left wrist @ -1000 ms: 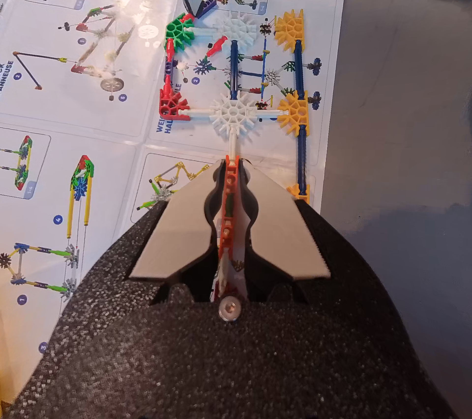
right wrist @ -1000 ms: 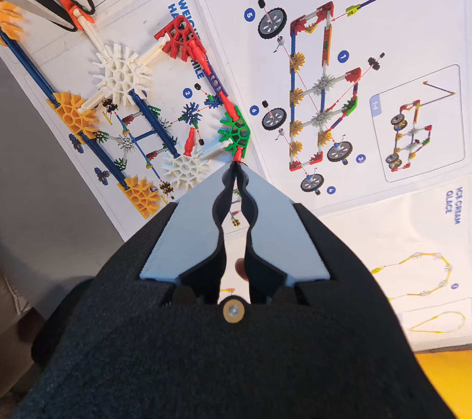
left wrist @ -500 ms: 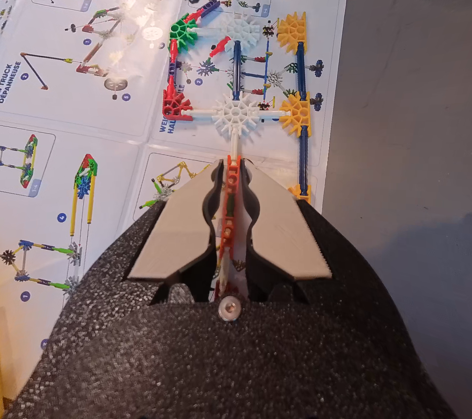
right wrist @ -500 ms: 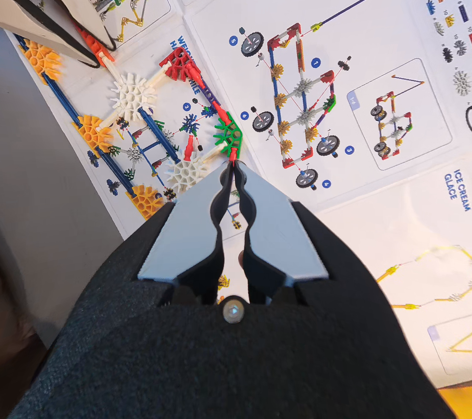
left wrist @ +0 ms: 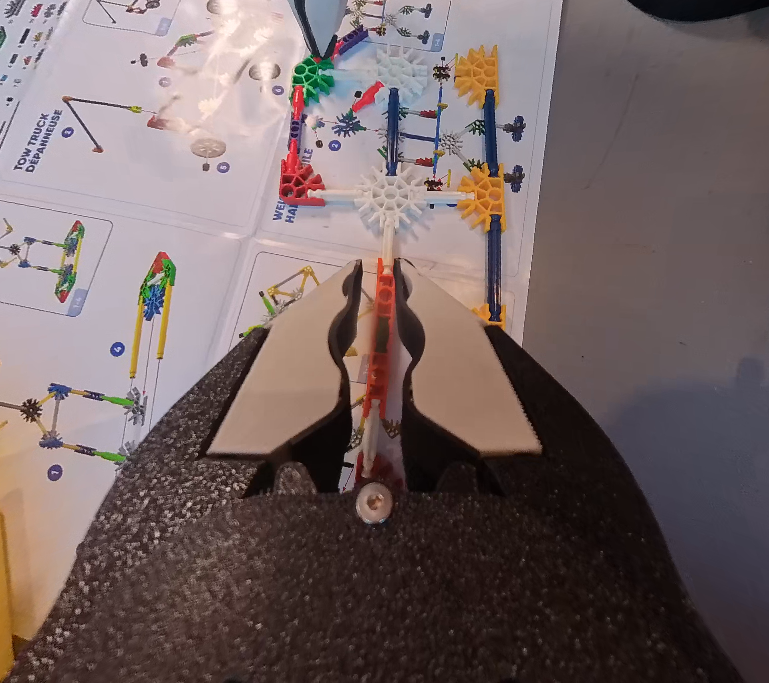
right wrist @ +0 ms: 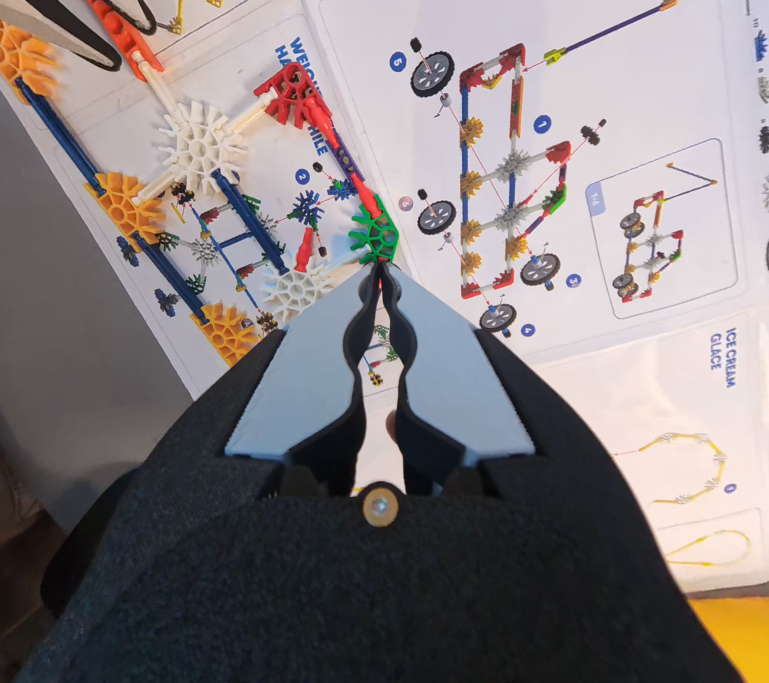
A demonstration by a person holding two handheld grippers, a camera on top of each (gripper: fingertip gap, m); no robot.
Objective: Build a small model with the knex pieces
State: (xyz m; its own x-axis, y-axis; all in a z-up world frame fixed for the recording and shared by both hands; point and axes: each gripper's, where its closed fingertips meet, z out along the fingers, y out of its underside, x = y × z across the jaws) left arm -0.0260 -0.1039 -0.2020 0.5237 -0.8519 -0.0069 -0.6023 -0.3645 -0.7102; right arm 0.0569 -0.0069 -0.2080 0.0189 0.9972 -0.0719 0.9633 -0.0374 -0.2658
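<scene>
**Holding a rod-and-connector frame at two ends**

Lying flat on an instruction sheet spread over the grey tabletop, the toy frame joins white snowflake hubs, yellow connectors, blue rods, a red corner piece and a green connector.

Left tool: fingers slightly apart; an orange connector lies between them against the right finger, so grip cannot be told. The piece is blurred, and its near end is hidden by the tool body.

Right tool: fingers together, tips pinched on a small red piece at the green connector's edge; most of it is hidden.

The nearest yellow connector is partly covered by the left tool.
</scene>
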